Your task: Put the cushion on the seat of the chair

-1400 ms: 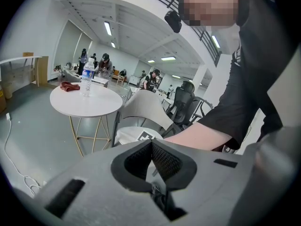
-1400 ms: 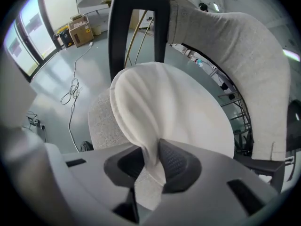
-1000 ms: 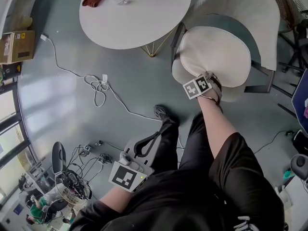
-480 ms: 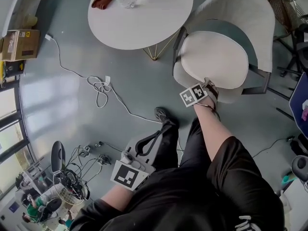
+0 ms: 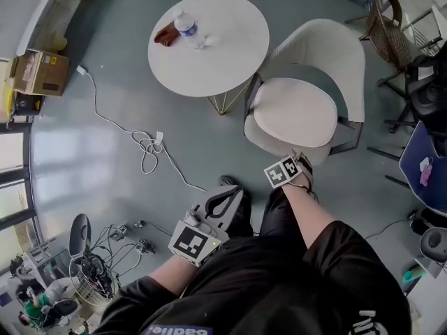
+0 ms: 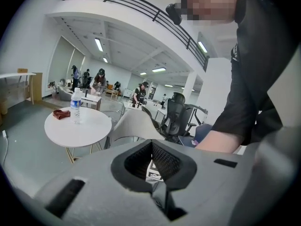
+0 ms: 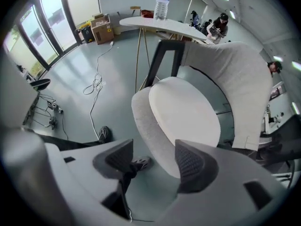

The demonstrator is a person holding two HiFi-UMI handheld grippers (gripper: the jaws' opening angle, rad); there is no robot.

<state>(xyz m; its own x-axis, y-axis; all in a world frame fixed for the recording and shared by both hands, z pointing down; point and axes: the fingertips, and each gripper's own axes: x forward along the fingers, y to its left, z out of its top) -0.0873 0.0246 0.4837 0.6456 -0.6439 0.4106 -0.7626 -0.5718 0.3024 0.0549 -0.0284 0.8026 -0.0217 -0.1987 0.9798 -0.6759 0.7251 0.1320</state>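
Nearest, in the head view, the person's black-clad legs fill the bottom of the frame, with a bare forearm reaching out on each side. The left tongs (image 5: 232,188) are held low by the left knee; in the left gripper view their jaws are together at the tips, with nothing in the dark hollow behind them. The right tongs (image 7: 153,160) point steeply down just in front of the chair (image 5: 328,47). Their jaws have just been opening and now stand wide apart, with nothing between them, only the floor and the front edge of the seat (image 7: 149,126) beyond. A dark shoe (image 7: 104,134) rests on the floor to the lower left of that seat.

The cushion (image 5: 295,110), pale and rounded, lies flat on the seat inside the curved backrest, clear of both tongs. Just beside the chair stands a round white tabletop (image 5: 223,54) on thin gold legs. It carries an upright water bottle (image 5: 187,28) and a crumpled red cloth (image 5: 166,35) close together near its far edge. A white cable (image 5: 147,145) loops across the grey floor to the left, and a cardboard box (image 5: 43,74) sits farther off by the wall
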